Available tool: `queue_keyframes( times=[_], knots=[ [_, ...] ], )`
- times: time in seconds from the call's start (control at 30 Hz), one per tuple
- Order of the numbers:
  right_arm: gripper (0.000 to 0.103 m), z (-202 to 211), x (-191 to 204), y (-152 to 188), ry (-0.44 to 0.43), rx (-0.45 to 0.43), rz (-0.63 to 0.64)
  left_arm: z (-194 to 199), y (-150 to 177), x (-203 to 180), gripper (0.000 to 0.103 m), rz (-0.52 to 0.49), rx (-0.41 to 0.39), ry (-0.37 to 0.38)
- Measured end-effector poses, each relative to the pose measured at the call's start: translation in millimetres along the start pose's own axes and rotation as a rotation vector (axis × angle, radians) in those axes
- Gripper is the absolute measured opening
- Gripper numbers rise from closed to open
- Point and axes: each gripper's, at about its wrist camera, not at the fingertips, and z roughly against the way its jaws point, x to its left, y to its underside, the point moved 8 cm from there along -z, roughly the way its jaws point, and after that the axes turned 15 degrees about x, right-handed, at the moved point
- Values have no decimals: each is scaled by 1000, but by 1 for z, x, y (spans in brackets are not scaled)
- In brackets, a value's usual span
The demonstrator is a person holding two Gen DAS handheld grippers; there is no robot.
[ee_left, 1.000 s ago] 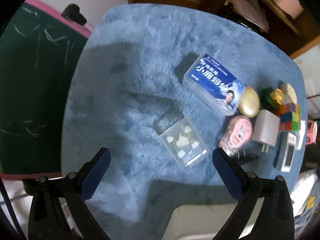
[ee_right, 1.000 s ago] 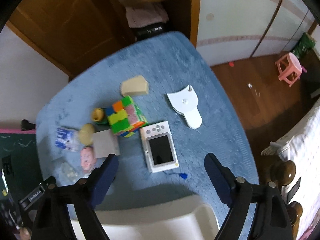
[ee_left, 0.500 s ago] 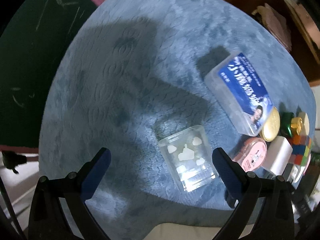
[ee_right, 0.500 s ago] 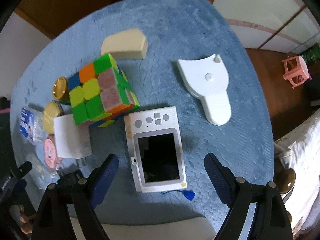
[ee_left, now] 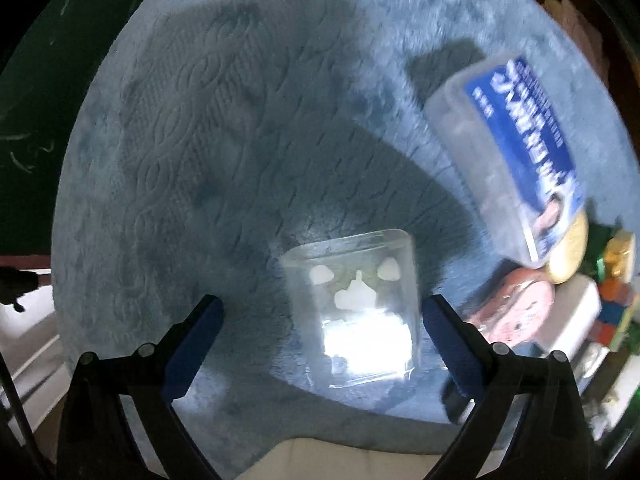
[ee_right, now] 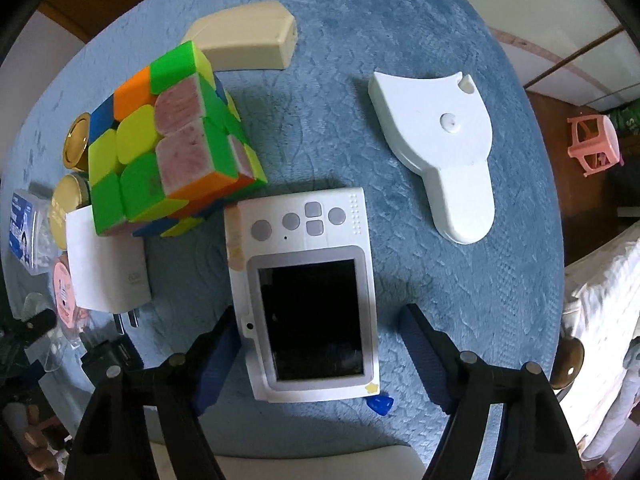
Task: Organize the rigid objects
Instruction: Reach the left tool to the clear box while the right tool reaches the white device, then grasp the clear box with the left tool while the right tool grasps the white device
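1. The left gripper (ee_left: 320, 320) points down at a blue plush table cover (ee_left: 240, 140); its jaws stand apart with the clear box (ee_left: 354, 308) between them, pads not touching it, so nothing is grasped.
2. That clear box, with white shapes printed on it, lies near the view's 6 o'clock. A blue-labelled plastic case (ee_left: 516, 152) lies at 2 o'clock from it, well apart.
3. At 3 o'clock from the clear box, blurred, sit a pink round tin (ee_left: 516, 308), a gold lid (ee_left: 568, 252) and a white charger (ee_left: 568, 320).
4. The right gripper (ee_right: 316, 344) also points down. Its jaws have just been closing around the small white camera (ee_right: 308, 288); the left pad sits just beside the camera's edge, the right pad stands apart from it. I cannot tell whether the left pad touches; the camera is not clamped.
5. The camera lies flat, screen up, at the view's centre and toward 6 o'clock.
6. A colour cube (ee_right: 168, 136) sits at 10 o'clock from the camera, a cream block (ee_right: 248, 40) at 12 o'clock, and a white paddle-shaped piece (ee_right: 440, 140) at 2 o'clock.
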Motion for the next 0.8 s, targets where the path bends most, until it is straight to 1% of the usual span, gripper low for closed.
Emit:
queue_keyframes(
  times=[0.07, 0.1, 0.17, 0.2, 0.23, 0.27, 0.3, 0.33, 0.47, 0.5, 0.57, 0.6, 0.7, 0.77, 0.8],
  knots=[
    [79, -1, 2, -2, 3, -2, 4, -6, 0, -1, 98, 7, -2, 3],
    [79, 1, 2, 1, 4, -3, 5, -6, 1, -2, 94, 2, -7, 9],
    [78, 0, 7, 2, 4, -6, 9, -6, 2, -8, 87, -25, -19, -5],
    [77, 0, 9, 2, 5, -8, 11, -6, 3, -11, 80, -42, -26, -12],
    [74, 1, 14, 2, 8, -12, 16, -5, 4, -13, 70, -55, -32, -16],
    [72, 0, 15, 4, 9, -15, 21, -5, 5, -15, 65, -62, -36, -19],
    [64, 0, 14, 5, 10, -19, 28, -4, 6, -17, 58, -72, -42, -17],
    [57, 2, 17, 7, 10, -23, 36, -4, 6, -18, 57, -79, -48, -18],
    [57, 5, 21, 12, 8, -27, 48, -3, 10, -20, 57, -100, -55, 0],
    [57, 6, 21, 13, 0, -29, 45, 2, 13, -22, 57, -112, -67, 12],
    [57, 11, 19, 16, -33, -45, 35, 19, 20, -21, 56, -140, -110, 22],
    [57, 16, 17, 18, -51, -55, 33, 28, 29, -14, 56, -153, -126, 31],
    [57, 32, 13, 27, -87, -94, 30, 52, 48, -18, 56, -213, -181, 67],
    [57, 46, 12, 35, -118, -123, 29, 65, 64, -20, 56, -262, -218, 76],
    [57, 53, 9, 38, -133, -138, 31, 78, 73, -25, 56, -290, -237, 82]
  ],
)
